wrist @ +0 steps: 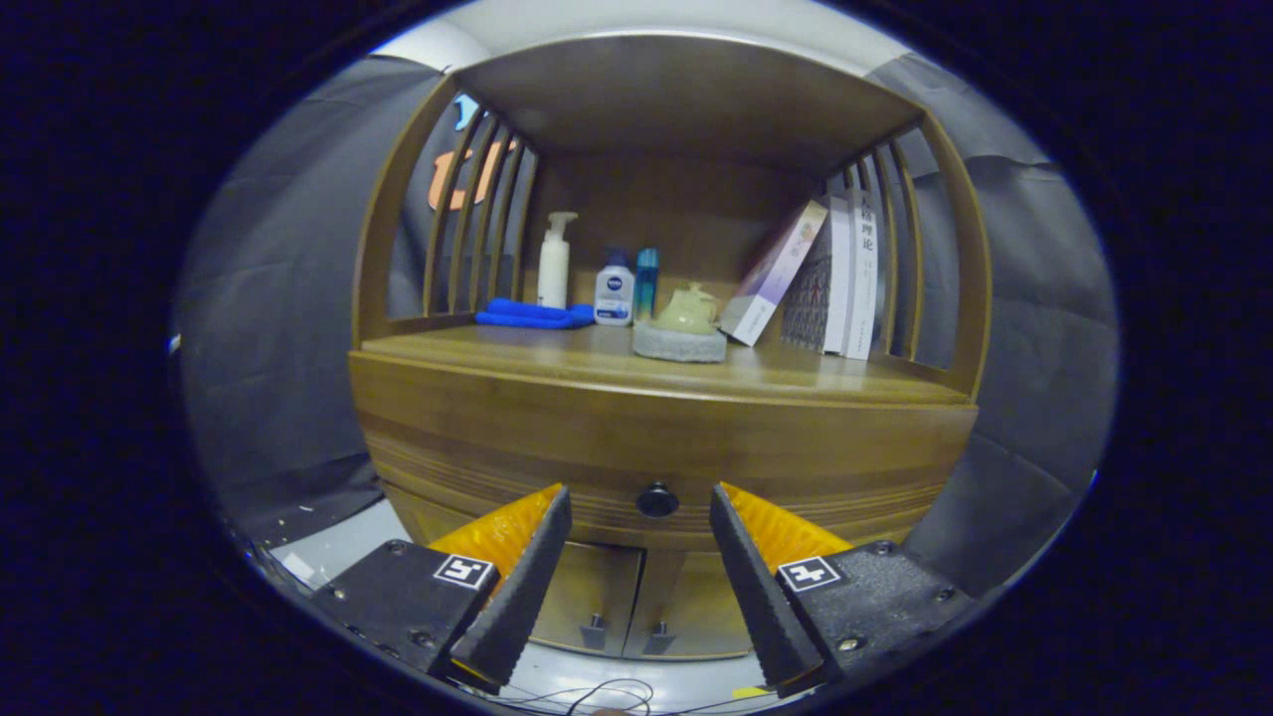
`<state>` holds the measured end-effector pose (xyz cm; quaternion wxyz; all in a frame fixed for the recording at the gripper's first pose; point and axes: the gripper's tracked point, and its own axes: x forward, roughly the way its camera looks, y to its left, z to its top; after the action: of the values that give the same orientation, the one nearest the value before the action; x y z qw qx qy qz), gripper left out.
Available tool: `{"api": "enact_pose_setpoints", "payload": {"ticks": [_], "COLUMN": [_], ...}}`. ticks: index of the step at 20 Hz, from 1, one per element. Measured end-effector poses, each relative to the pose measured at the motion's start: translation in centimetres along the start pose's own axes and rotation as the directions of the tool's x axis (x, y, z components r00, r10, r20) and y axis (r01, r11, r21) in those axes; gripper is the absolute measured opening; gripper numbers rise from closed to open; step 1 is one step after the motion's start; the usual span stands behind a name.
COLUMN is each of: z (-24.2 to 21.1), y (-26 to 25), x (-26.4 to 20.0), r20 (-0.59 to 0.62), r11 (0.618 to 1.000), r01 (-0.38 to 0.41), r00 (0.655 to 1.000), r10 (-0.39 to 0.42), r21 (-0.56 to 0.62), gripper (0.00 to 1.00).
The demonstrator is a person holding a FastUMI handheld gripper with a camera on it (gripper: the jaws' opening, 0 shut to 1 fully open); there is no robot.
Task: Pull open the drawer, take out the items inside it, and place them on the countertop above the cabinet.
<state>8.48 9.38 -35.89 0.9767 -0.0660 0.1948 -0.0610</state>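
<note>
1. Gripper (638, 497) in the lower centre of the frame: fingers spread wide, holding nothing
2. Small round dark knob (657, 499) sits on the front of the closed brown wooden drawer (557, 452), centre of the frame; it lies straight ahead, between the two fingertips and a little beyond them, slightly nearer the right one. No contact visible
3. Key relation: knob is on the gripper's forward axis, so a straight advance should bring the fingers to either side of it; judged step is approach, drawer not yet opened, items inside hidden
4. Drawer front runs left to right across the frame; the pull would be back along the gripper axis, toward the camera
5. Wooden countertop (796, 383) above the drawer, mid frame: bare strip along its front edge. Further back stand a white pump bottle (554, 261), a folded blue cloth (532, 314), a pale green teapot (686, 308) on a grey pad, and leaning books (845, 273) at right
6. Below the drawer, two cabinet doors (622, 607) with small handles; open room on both sides of the gripper
</note>
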Motion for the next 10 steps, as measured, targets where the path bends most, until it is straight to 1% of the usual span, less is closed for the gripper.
{"api": "enact_pose_setpoints", "payload": {"ticks": [4,7,10], "z": [4.6,9.0,12.6], "y": [-0.8,-3.0,-3.7], "x": [-4.4,-7.1,-9.6], "r20": [-0.004,0.006,0.017], "r11": [0.998,0.998,0.995], "r01": [-0.028,-0.012,-0.03], "r00": [1.0,1.0,0.999], "r10": [0.028,0.011,0.029], "r21": [0.049,0.07,0.095], "gripper": [0.89,0.9,0.9]}}
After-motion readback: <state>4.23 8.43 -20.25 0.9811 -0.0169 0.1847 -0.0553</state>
